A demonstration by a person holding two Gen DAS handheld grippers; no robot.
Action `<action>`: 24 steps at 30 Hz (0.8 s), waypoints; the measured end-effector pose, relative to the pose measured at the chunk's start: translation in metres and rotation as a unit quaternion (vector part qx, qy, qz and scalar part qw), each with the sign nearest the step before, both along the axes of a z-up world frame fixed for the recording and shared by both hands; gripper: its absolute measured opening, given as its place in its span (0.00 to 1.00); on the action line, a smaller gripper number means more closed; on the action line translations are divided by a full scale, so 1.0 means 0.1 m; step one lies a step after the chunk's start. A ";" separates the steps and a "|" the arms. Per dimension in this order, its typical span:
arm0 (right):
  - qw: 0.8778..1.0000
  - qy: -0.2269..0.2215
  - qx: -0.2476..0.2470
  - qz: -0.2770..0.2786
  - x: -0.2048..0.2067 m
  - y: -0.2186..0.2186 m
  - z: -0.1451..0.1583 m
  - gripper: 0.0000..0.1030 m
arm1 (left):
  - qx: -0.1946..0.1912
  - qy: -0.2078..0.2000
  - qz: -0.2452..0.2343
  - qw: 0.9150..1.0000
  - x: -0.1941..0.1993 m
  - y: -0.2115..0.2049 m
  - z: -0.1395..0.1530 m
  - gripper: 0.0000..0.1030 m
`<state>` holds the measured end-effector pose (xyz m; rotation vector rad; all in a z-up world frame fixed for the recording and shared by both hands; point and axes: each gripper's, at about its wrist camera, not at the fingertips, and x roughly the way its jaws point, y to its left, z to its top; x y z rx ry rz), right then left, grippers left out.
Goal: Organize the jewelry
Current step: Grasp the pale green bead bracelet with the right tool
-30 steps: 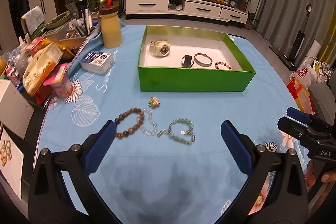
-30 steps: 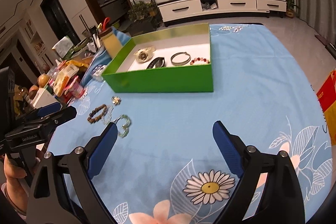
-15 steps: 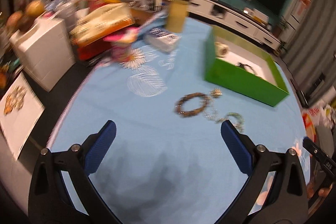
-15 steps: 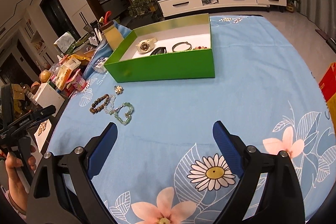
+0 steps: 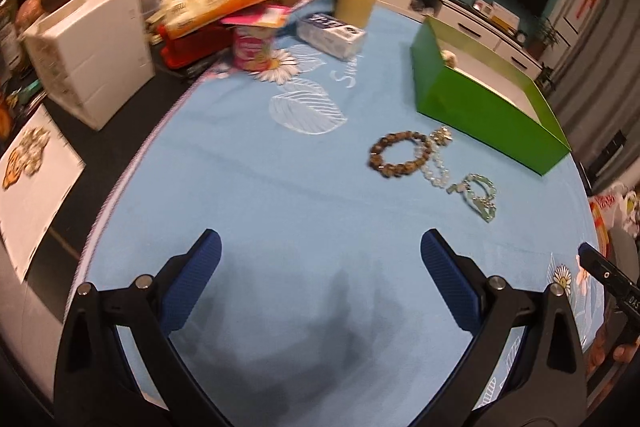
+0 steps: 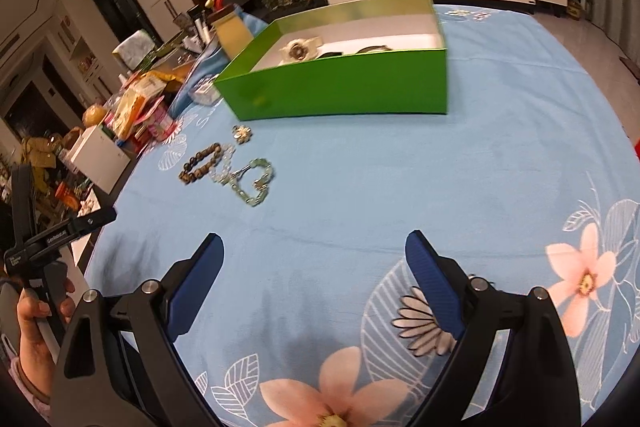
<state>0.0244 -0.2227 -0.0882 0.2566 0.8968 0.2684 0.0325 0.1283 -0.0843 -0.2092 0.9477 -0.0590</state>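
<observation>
While both tongs (image 5: 320,259) (image 6: 314,255) gape, bracelets (image 5: 400,153) unboxed.

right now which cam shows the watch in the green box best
The right wrist view. It looks over the green box wall onto the pale watch, face and strap visible on the white floor. In the left wrist view the box is seen end-on, and only a blurred sliver of the watch shows above its wall.

left wrist view: low over the counter (image 5: 248,187), facing right toward the green box (image 5: 480,111).
right wrist view: higher, facing box (image 6: 340,87) front.
shared: bracelets (image 5: 400,153) (image 6: 200,163), box.
</observation>
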 end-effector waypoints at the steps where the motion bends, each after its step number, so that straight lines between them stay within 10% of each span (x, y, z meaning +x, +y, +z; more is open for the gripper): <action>1: 1.000 0.000 -0.001 0.004 0.01 0.03 -0.01 0.90 | 0.001 -0.003 -0.007 1.000 0.02 -0.05 -0.01 0.98; 11: 0.999 0.011 -0.010 0.039 0.24 0.35 -0.20 0.88 | 0.005 0.003 -0.045 0.999 0.19 -0.28 -0.15 0.98; 24: 0.997 0.007 -0.005 0.075 0.72 0.64 -0.30 0.51 | -0.007 0.005 -0.061 0.998 0.42 -0.30 -0.26 0.98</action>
